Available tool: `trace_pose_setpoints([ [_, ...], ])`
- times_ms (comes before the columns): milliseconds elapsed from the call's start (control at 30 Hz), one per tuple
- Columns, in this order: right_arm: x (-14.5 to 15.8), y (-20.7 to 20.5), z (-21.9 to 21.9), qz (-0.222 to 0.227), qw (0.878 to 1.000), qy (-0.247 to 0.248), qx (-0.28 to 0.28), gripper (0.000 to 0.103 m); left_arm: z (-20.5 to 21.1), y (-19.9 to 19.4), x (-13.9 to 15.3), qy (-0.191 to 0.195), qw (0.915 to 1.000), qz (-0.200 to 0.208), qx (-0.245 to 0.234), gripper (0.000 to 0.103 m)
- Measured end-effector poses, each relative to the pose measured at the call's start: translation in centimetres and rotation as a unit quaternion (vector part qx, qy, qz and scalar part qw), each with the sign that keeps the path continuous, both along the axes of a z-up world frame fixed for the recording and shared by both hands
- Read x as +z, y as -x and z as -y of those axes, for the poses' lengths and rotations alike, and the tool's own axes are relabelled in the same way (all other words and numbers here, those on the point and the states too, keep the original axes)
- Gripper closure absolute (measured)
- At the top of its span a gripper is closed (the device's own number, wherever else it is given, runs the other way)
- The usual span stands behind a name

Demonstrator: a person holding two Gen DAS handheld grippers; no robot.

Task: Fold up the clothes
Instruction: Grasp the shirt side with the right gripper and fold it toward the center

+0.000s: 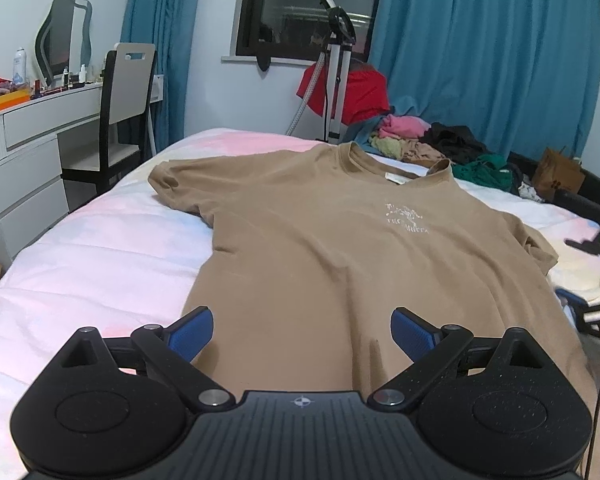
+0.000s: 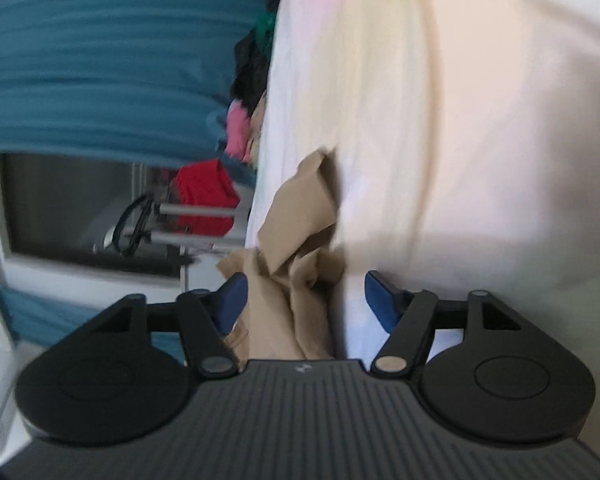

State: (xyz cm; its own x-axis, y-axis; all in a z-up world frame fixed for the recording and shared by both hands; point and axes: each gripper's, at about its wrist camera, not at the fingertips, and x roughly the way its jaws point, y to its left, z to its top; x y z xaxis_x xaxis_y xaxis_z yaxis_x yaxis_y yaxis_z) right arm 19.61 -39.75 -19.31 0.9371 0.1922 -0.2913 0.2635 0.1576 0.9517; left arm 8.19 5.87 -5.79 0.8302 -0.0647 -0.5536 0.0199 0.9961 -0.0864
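Note:
A tan T-shirt (image 1: 324, 240) with a small white chest print lies spread flat on the bed, collar at the far end. My left gripper (image 1: 302, 330) hovers open over the shirt's near hem, blue pads wide apart with nothing between them. In the right wrist view, which is rolled sideways and blurred, my right gripper (image 2: 304, 294) is open too, and a bunched tan sleeve (image 2: 300, 236) sits in the gap between its blue pads, not pinched. The right gripper (image 1: 596, 264) also shows at the far right edge of the left wrist view, beside the shirt's right sleeve.
The bed (image 1: 100, 248) has a pale pink and white quilt. A heap of mixed clothes (image 1: 432, 140) lies at its far right corner. A white dresser (image 1: 24, 148) and a chair (image 1: 120, 108) stand to the left. A garment steamer stand (image 1: 336, 68) and blue curtains (image 1: 492, 48) lie behind.

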Motion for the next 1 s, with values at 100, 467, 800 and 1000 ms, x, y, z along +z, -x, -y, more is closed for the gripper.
trace_pose_setpoints([
  [100, 0.3, -2.6, -0.9, -0.006, 0.998, 0.049, 0.03, 0.052, 0.3, -0.6, -0.5, -0.006, 1.0, -0.005, -0.005, 0.006],
  [467, 1.8, -1.3, -1.4, 0.012, 0.99, 0.132, -0.057, 0.098, 0.6, -1.7, -1.2, -0.005, 0.9999, -0.01, -0.006, 0.006],
  [800, 1.0, 1.1, -0.3, 0.023, 0.994, 0.069, -0.079, 0.093, -0.1, -0.3, 0.0, 0.018, 0.9998, 0.003, 0.0, 0.006],
  [1000, 0.3, 0.1, -0.9, 0.03, 0.995, 0.063, -0.07, 0.024, 0.0, -0.3, -0.2, 0.018, 0.9998, -0.002, 0.001, 0.006],
])
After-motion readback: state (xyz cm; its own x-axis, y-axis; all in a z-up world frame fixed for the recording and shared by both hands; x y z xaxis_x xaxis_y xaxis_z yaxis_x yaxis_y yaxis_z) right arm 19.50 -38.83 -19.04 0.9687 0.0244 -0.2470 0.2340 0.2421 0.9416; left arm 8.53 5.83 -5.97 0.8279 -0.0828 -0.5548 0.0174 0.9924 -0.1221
